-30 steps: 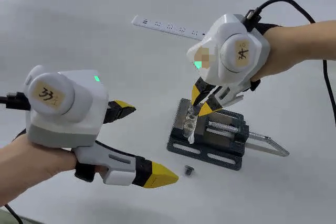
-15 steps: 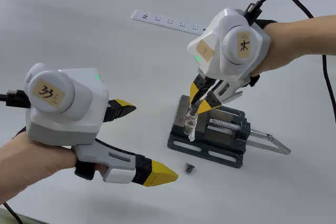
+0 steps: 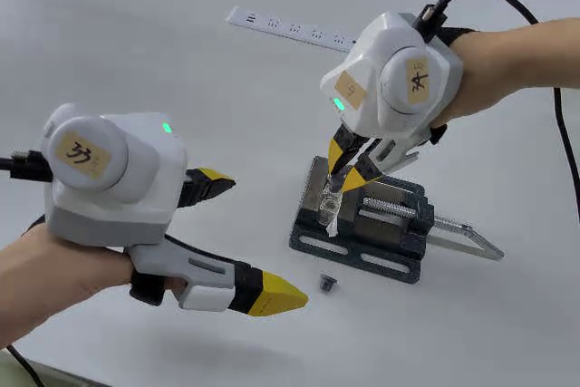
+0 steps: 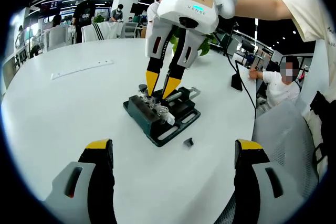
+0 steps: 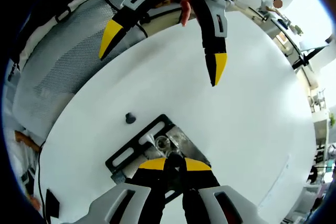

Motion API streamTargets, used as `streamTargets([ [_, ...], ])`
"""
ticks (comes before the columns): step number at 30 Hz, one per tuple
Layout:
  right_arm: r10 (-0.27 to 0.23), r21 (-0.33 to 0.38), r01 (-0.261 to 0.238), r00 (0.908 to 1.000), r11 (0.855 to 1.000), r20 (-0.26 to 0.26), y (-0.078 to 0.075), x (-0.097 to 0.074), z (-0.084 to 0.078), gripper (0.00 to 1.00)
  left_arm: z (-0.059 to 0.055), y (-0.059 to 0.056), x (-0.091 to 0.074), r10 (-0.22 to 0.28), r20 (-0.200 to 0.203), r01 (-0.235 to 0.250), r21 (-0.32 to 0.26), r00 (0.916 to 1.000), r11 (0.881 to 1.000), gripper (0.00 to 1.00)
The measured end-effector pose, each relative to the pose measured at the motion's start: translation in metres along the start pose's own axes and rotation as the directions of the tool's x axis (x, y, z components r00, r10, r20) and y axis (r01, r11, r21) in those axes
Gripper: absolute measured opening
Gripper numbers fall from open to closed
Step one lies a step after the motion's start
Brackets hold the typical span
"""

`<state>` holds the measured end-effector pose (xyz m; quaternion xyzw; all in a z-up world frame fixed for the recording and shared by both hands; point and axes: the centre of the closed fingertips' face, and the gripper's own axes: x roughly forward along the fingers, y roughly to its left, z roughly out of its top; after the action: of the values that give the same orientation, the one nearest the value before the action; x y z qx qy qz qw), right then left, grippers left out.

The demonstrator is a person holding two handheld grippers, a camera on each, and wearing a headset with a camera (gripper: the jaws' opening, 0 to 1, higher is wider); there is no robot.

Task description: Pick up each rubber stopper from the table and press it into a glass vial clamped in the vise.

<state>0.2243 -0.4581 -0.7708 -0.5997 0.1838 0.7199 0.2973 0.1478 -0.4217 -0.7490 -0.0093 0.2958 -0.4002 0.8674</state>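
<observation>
Right gripper (image 3: 349, 172) tips steeply down from a bent wrist, jaws drawn narrow directly over the glass vials (image 3: 330, 212) clamped in the vise (image 3: 385, 235). The yellow tips cover the vial mouths, so I can't tell whether anything is pinched between them. Left gripper (image 3: 252, 238) is held level, jaws spread wide with nothing between. A loose rubber stopper (image 3: 327, 284) lies on the table (image 3: 163, 52) just beyond its nearer jaw tip.
</observation>
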Motion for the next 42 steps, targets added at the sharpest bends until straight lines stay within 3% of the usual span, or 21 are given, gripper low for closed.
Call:
streamTargets([
  [8,0.02,-0.033,-0.021,0.9992,0.999,-0.034,-0.0007,0.0026,-0.0008,0.06,-0.0023,0.0017,-0.0007,0.002,0.003,-0.002,-0.009,1.0,1.0,0.96],
  [13,0.035,-0.015,-0.036,0.9982,0.999,-0.049,-0.0019,0.0029,-0.0013,0.05,-0.004,0.0033,-0.0014,0.006,0.003,-0.006,-0.015,1.0,1.0,0.95],
  [20,0.022,-0.098,-0.032,0.9945,0.995,-0.102,-0.0003,0.0031,0.0,0.05,-0.0042,0.0028,-0.0002,0.005,0.004,-0.005,-0.019,1.0,1.0,0.95],
  [26,0.02,-0.121,-0.035,0.9926,0.992,-0.12,-0.0002,0.003,-0.0002,0.05,-0.0051,0.0017,0.0011,0.003,0.002,-0.003,-0.021,1.0,1.0,0.95],
  [31,0.019,-0.093,-0.03,0.9931,0.995,-0.116,-0.0003,0.0035,0.0003,0.05,-0.0055,0.0036,0.0008,0.005,0.003,-0.005,-0.024,1.0,1.0,0.95],
  [36,0.042,0.024,-0.04,0.9958,0.999,-0.082,-0.0025,0.005,0.0002,0.04,-0.0055,0.0035,0.0006,0.005,0.003,-0.005,-0.023,1.0,1.0,0.95],
  [42,0.044,0.121,-0.039,0.9982,0.992,-0.041,-0.0037,0.0061,0.0001,0.04,-0.0064,0.0036,0.0003,0.005,0.002,-0.005,-0.026,1.0,1.0,0.95],
])
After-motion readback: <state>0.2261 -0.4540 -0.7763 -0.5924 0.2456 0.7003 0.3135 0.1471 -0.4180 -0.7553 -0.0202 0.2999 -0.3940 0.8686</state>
